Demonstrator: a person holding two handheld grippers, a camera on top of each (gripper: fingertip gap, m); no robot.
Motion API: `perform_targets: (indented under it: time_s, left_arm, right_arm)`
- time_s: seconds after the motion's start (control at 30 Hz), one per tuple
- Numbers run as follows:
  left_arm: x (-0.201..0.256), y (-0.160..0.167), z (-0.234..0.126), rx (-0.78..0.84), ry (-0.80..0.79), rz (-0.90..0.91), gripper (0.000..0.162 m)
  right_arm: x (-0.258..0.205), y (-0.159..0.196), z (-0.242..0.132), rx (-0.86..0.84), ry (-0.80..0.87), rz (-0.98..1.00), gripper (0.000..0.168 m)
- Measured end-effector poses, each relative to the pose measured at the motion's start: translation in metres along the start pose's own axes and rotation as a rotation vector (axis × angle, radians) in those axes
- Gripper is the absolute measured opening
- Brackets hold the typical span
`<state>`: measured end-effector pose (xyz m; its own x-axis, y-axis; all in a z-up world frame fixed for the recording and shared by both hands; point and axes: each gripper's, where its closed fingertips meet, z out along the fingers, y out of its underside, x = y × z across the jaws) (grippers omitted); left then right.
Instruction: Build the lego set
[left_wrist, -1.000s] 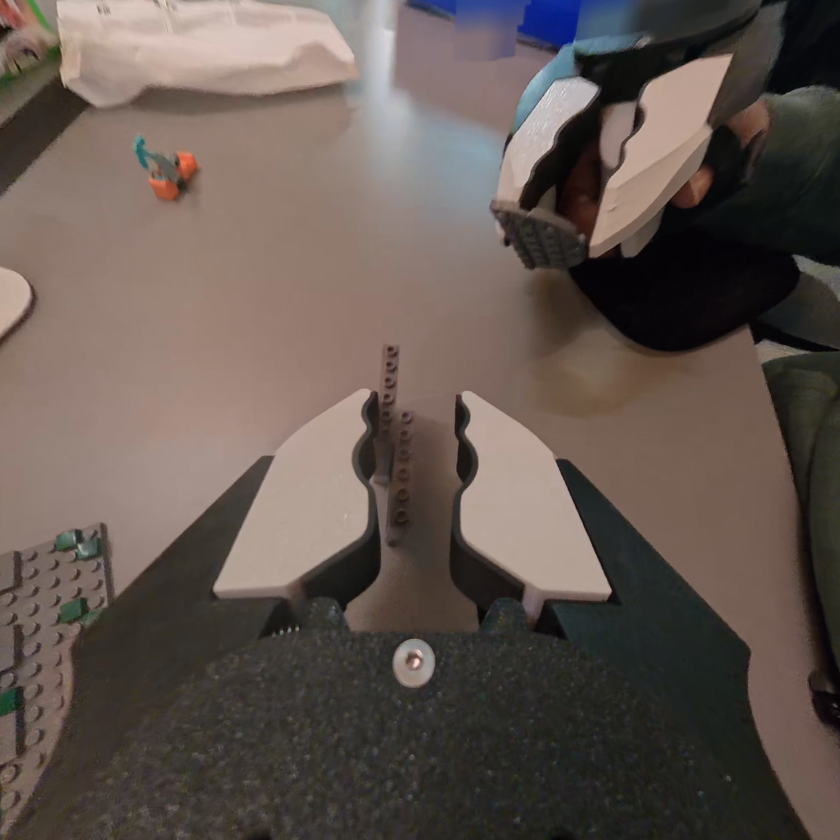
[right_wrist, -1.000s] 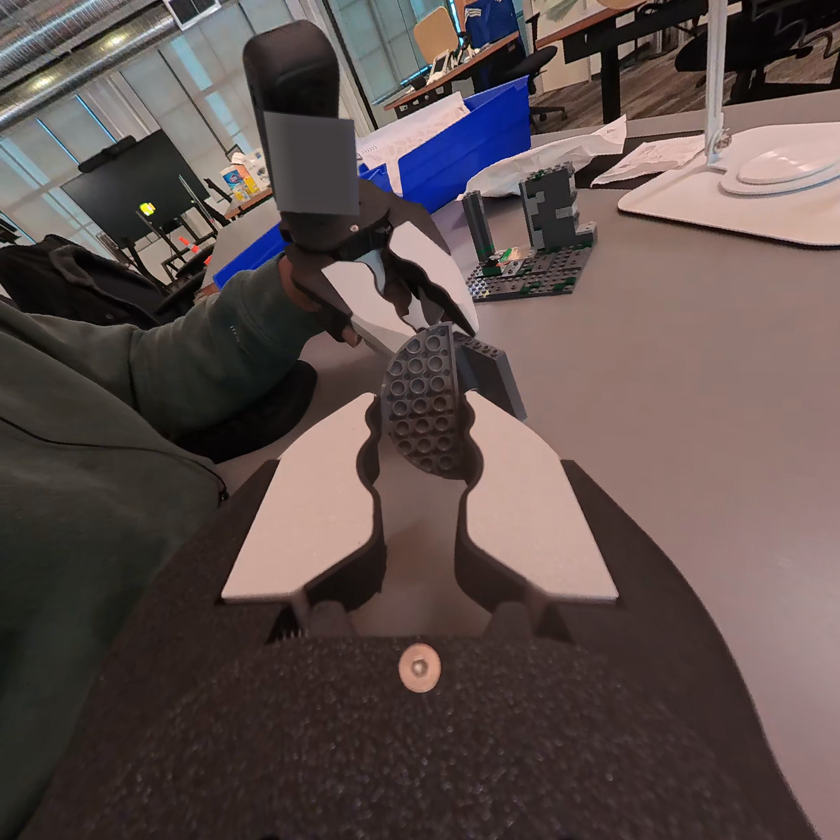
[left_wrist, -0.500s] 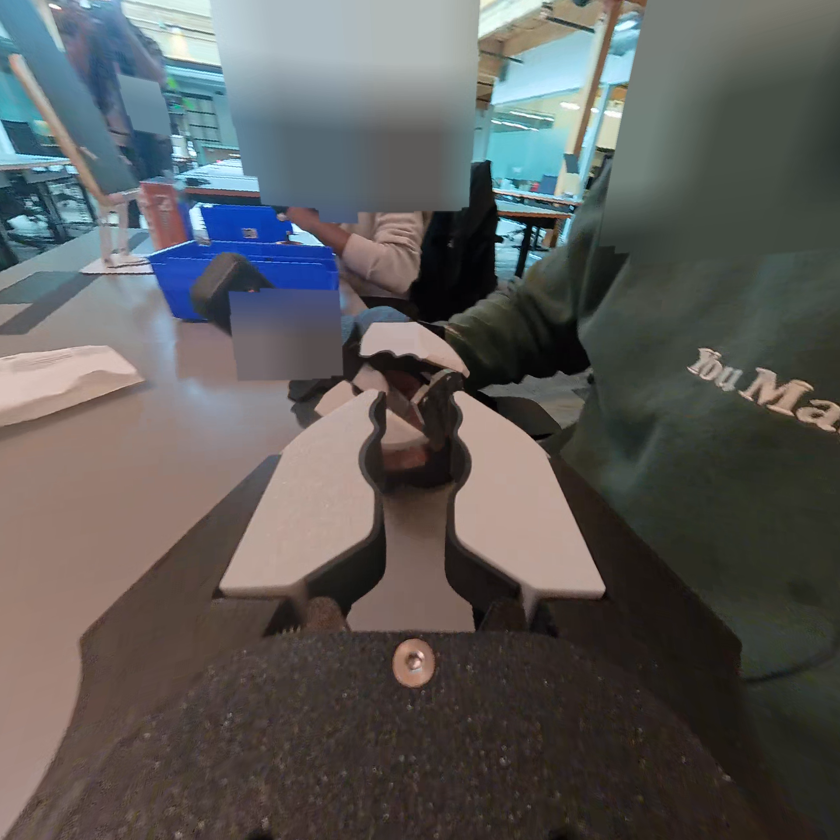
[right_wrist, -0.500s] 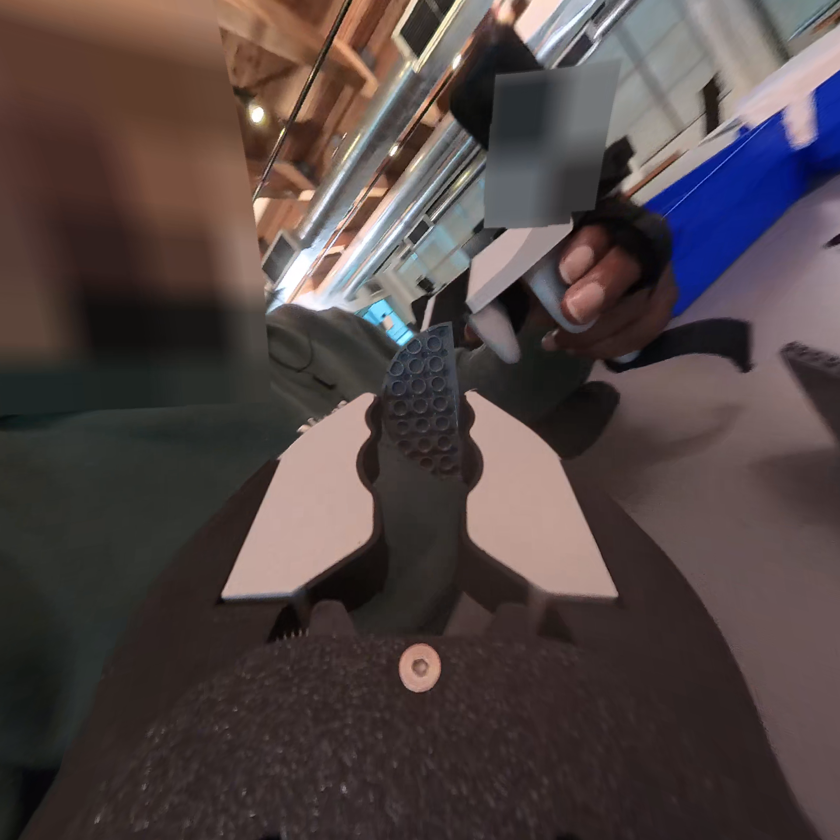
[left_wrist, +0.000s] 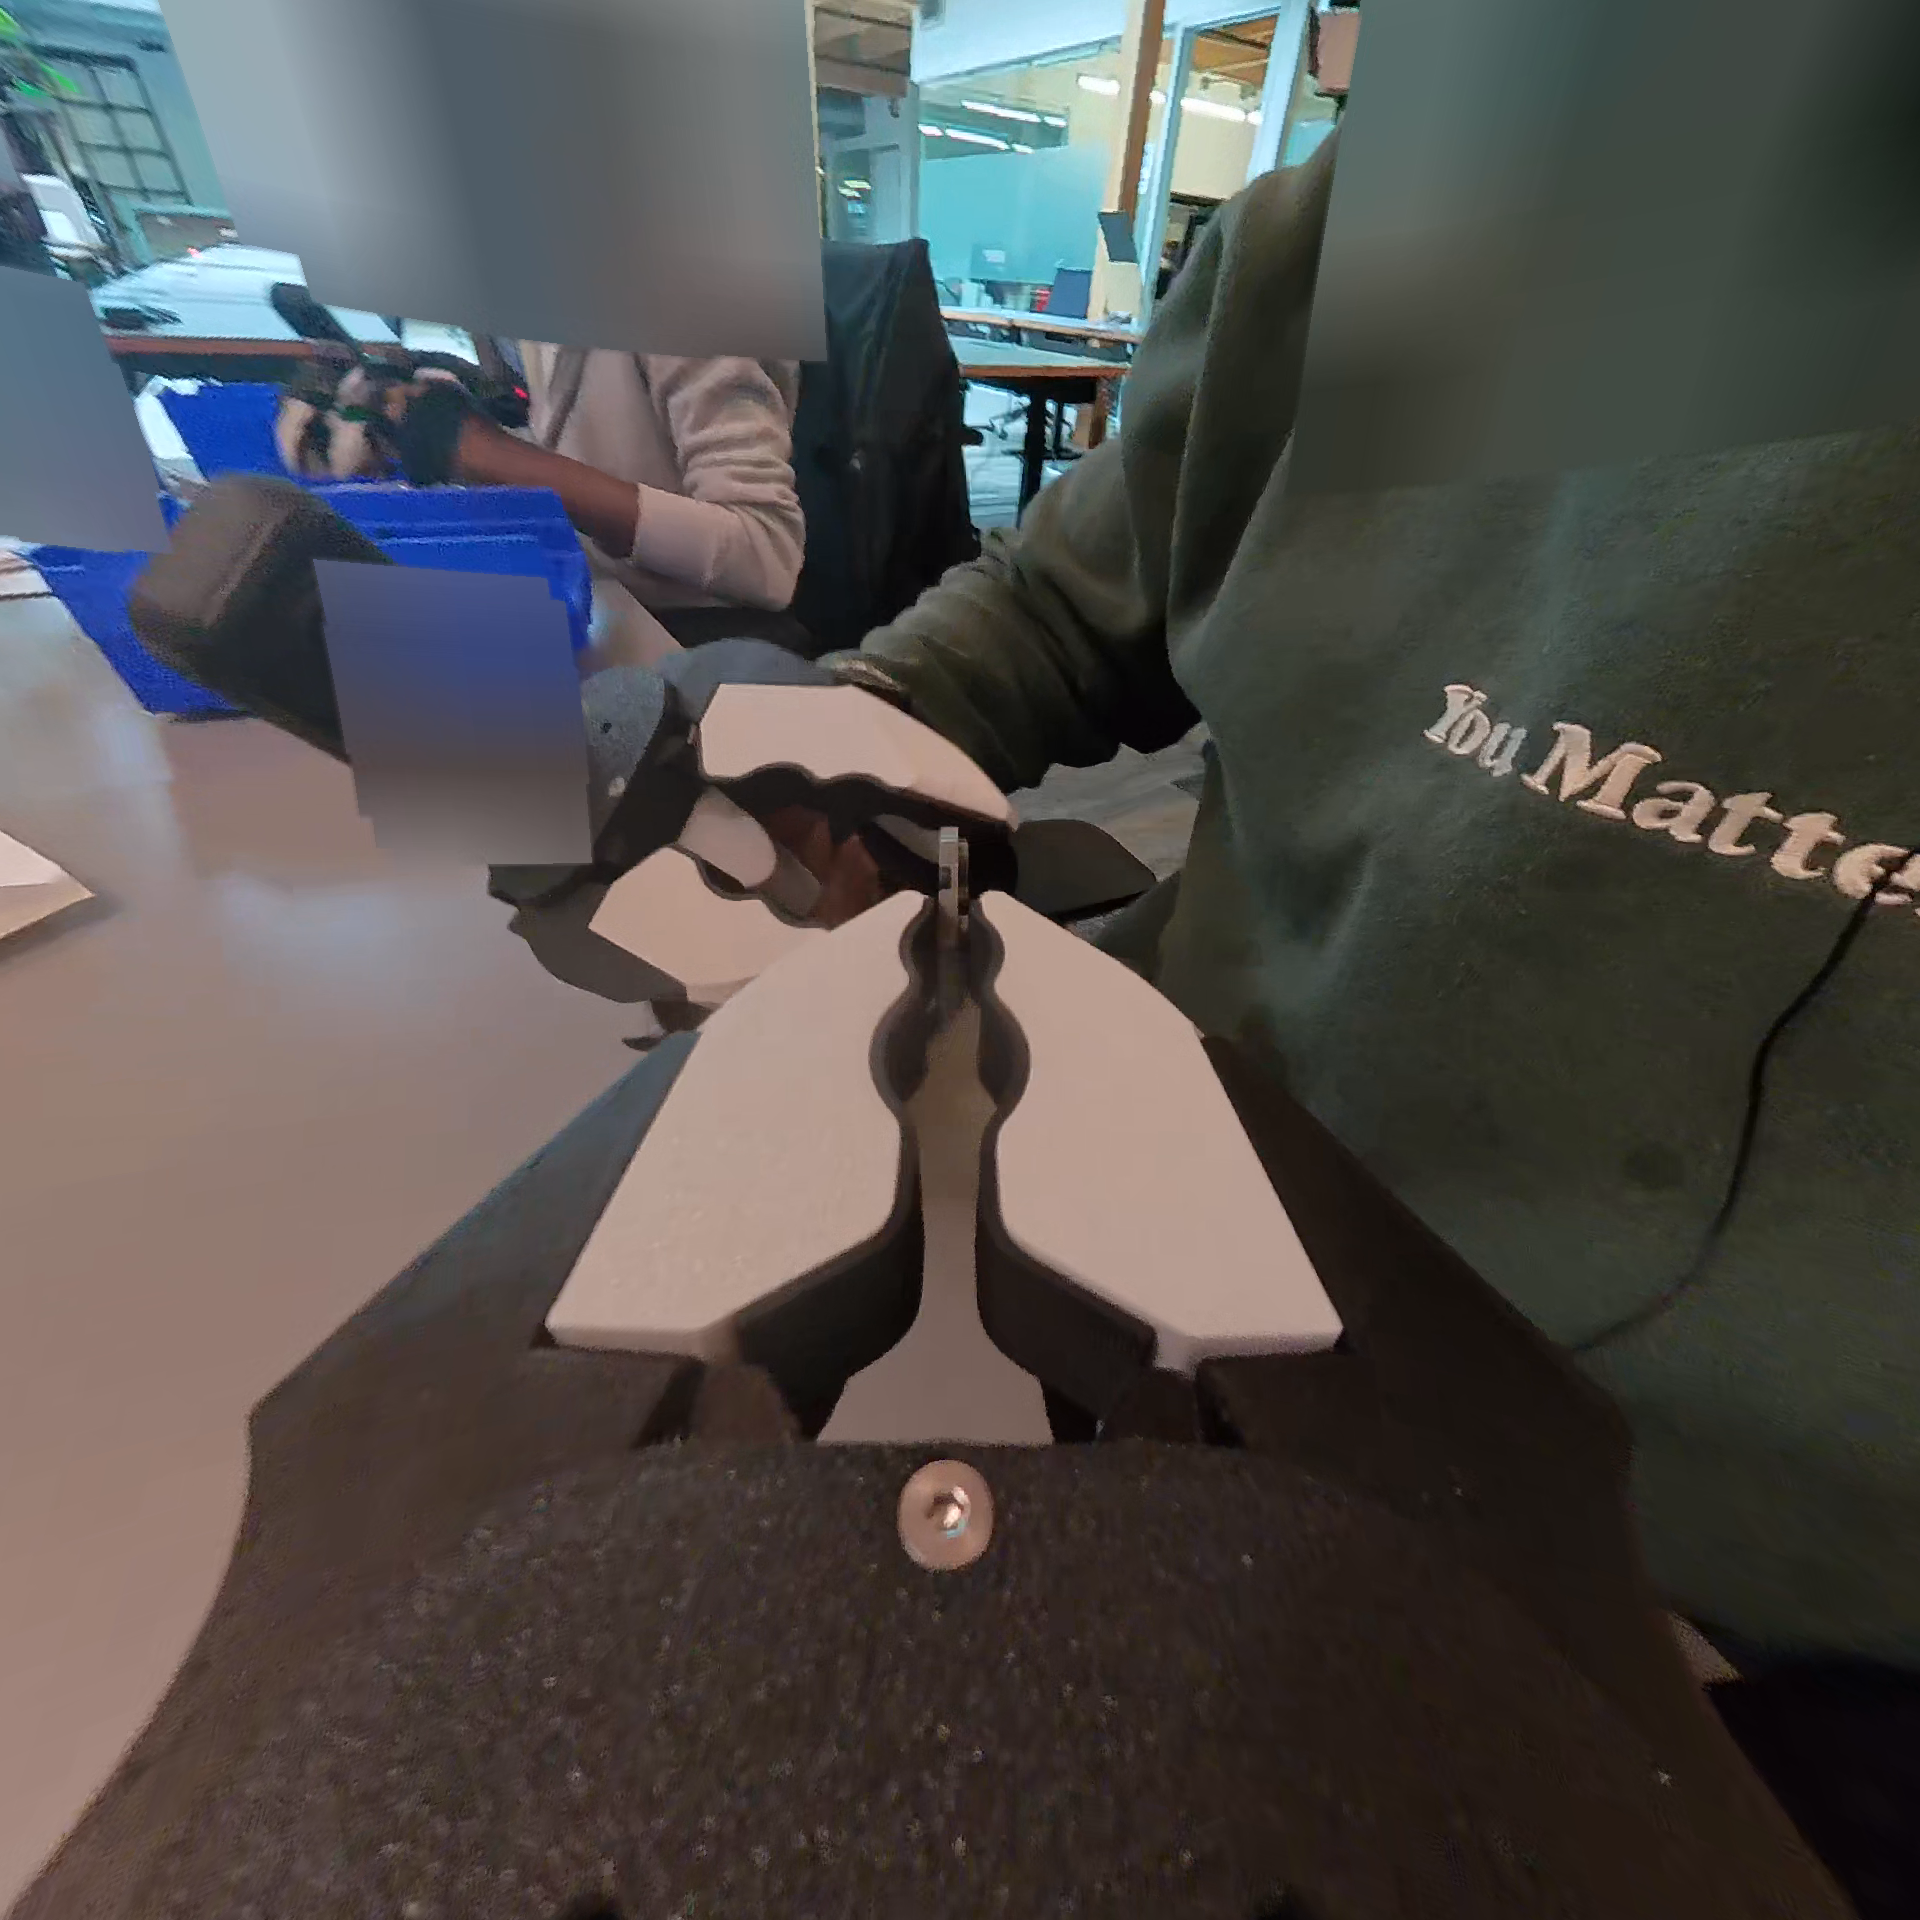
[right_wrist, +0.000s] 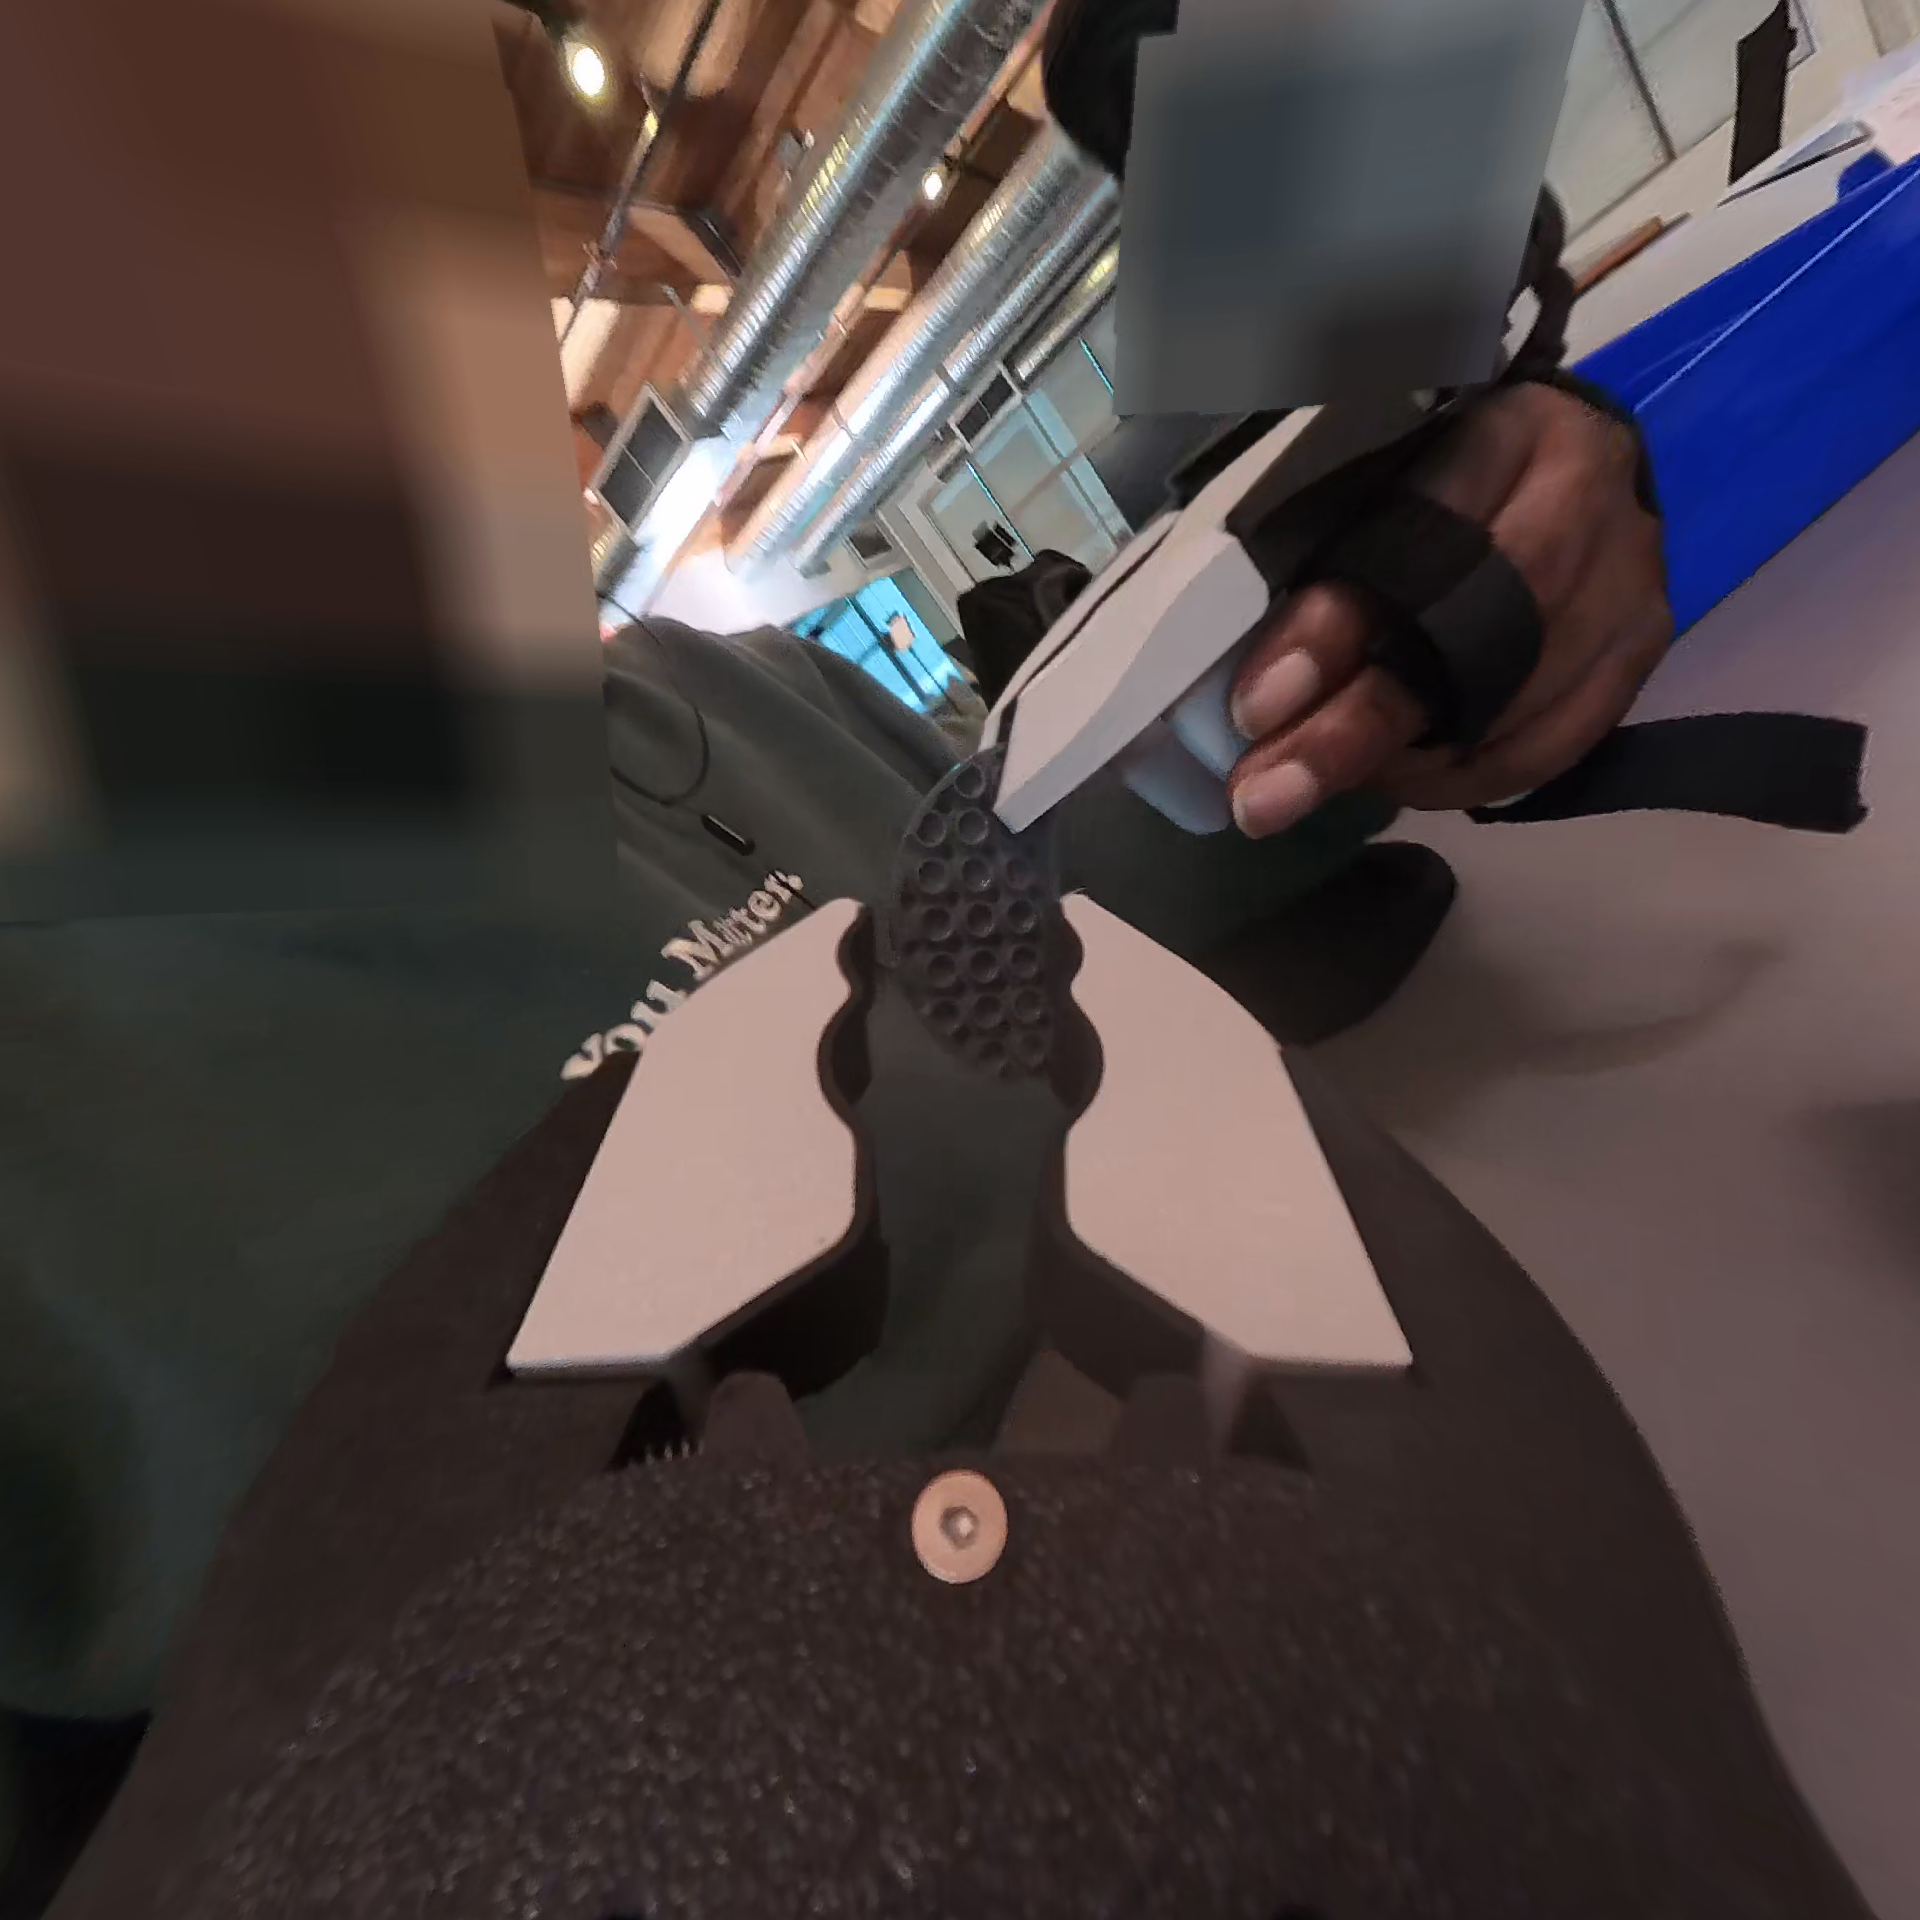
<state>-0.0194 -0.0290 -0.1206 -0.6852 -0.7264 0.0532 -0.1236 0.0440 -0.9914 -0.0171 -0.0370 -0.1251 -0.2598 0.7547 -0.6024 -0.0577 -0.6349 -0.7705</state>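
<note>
Right gripper (right_wrist: 971, 940) clamped on rounded grey plate (right_wrist: 977, 935), long axis toward 12 o'clock; left gripper (left_wrist: 948, 930) pinches same plate edge-on, nearly closed.

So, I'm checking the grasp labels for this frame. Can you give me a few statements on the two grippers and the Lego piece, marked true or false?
1. The right gripper holds a dark grey, rounded, studded plate between its fingers. True.
2. The plate lies flat on the table. False: it is held up in the air, clear of the table.
3. The left gripper is wide open. False: its jaws are pinched on the plate's thin edge.
4. Both grippers meet at the same plate. True.
5. A red bin stands behind the grippers. False: it is a blue bin.
</note>
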Motion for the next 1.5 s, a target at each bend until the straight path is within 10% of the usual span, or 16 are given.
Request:
perform_targets:
  time_s: [0.3,1.5]
  left_arm:
    - [0.011,0.003,0.007,-0.052,0.171,0.016,0.004]
    - [0.011,0.002,0.017,-0.147,0.261,-0.010,0.006]
  right_arm:
    - [0.002,0.025,0.011,-0.203,0.020,-0.025,0.056]
    - [-0.015,0.026,0.026,-0.084,-0.194,-0.013,0.034]
